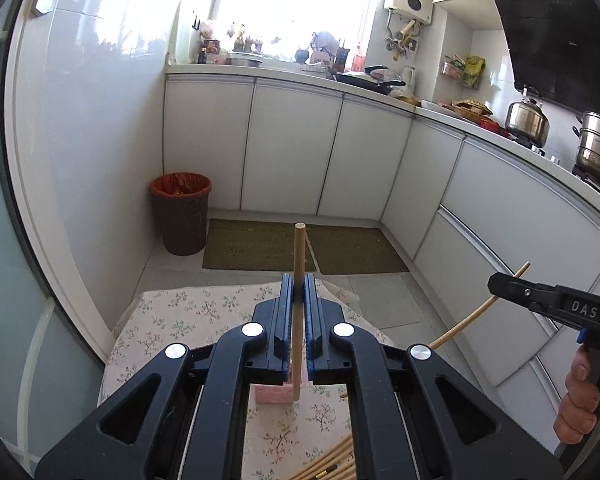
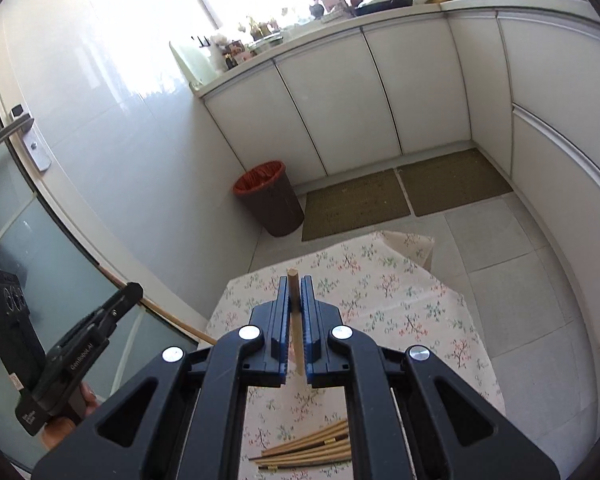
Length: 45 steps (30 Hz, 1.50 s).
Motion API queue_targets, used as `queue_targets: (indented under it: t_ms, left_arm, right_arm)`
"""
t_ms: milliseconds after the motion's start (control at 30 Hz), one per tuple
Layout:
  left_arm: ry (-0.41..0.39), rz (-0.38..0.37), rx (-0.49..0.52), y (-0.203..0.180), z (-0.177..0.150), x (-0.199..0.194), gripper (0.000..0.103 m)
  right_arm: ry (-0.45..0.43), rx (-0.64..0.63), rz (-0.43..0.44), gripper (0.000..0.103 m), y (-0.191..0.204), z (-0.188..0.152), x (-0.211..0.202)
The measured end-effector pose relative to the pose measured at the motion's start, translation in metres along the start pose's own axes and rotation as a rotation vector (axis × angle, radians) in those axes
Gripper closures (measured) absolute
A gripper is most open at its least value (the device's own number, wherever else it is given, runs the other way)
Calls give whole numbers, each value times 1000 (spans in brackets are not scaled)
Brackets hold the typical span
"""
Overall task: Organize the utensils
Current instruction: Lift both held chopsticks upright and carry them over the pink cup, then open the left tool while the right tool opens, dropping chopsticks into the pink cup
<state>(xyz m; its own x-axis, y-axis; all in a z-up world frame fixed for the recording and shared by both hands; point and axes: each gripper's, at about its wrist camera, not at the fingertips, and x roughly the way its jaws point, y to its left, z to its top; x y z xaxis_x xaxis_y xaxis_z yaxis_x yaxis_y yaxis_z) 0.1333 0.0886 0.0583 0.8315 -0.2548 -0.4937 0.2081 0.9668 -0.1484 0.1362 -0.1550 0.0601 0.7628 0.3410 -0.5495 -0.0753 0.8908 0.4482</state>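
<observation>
My left gripper (image 1: 299, 286) is shut on a wooden chopstick (image 1: 299, 256) that stands upright between the blue pads, above the floral-cloth table (image 1: 180, 312). My right gripper (image 2: 296, 286) is shut on another wooden chopstick (image 2: 293, 280), also held upright above the table. Each gripper shows in the other's view: the right one (image 1: 500, 282) at the right edge, the left one (image 2: 130, 292) at the lower left. Several loose chopsticks (image 2: 312, 446) lie in a pile on the cloth below; they also show in the left wrist view (image 1: 332, 464). A pink block (image 1: 274, 394) sits on the cloth under the left gripper.
A brown bin with a red liner (image 1: 182, 212) stands on the floor by the wall. Two green mats (image 1: 260, 244) lie before white cabinets (image 1: 292, 148). The counter holds pots (image 1: 526, 118) and a pan. A glass door with a handle (image 2: 10, 134) is at the left.
</observation>
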Motion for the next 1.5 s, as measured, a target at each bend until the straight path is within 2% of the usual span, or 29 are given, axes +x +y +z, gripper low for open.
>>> queue_targets:
  t_ms: [100,267,467,500,533,600,633,733,900,967,1033,1100,1200,1267,1333,1367,1467,1500]
  left_arm:
    - [-9,33,-1,-1,4,20,98]
    - [17,70,-24,10,-7,58,98]
    - [109,66,-34,22,-33,95,97]
    - [112,62,-42,25,-34,96,90]
    - [107,62,-53,28,-34,94,76]
    - [67,65,-83,34,-31,83,63]
    - [54,62,-97,35,-27,83,61]
    - [16,51,-141,45,-22,67,60]
    - [-41,87,-183,56,-7,45,59]
    - [-61,94,-203,61,-4,36,56]
    - [-80,102,-217,66,-3,29,46]
    - [-89,123,-219,68,-3,25,41]
    - [-70,129,-216,74,-3,24,41]
    - [-62,132,-217,77,-3,22,41]
    - [-58,137,-212,78,-3,18,40]
    - [-58,138,-213,79,-2,16,39]
    - [-63,139,-205,77,-3,8,30]
    - [-64,142,-201,75,-4,6,28]
  right_arm:
    - [-29,0,7,97,4,14,14]
    - [-17,-8,1,97,6,18,52]
    - [18,-41,-16,97,11,7,90]
    - [23,-47,-17,97,11,6,94]
    - [29,-54,-20,97,12,5,99]
    - [41,-66,-28,97,14,1,108]
    - [45,-71,-32,97,16,-1,112]
    - [56,-92,-53,97,21,-6,124]
    - [81,-117,-70,97,25,-14,142]
    - [83,-132,-74,97,28,-18,149]
    - [95,-145,-79,97,30,-23,160]
    - [113,-152,-93,96,33,-28,172]
    - [122,-139,-91,93,32,-35,176]
    - [99,-132,-95,87,31,-35,168]
    - [70,-132,-114,69,33,-31,158]
    - [54,-136,-124,67,34,-30,152]
    - [8,-162,-175,57,38,-30,131]
    - [-9,-170,-199,46,38,-32,124]
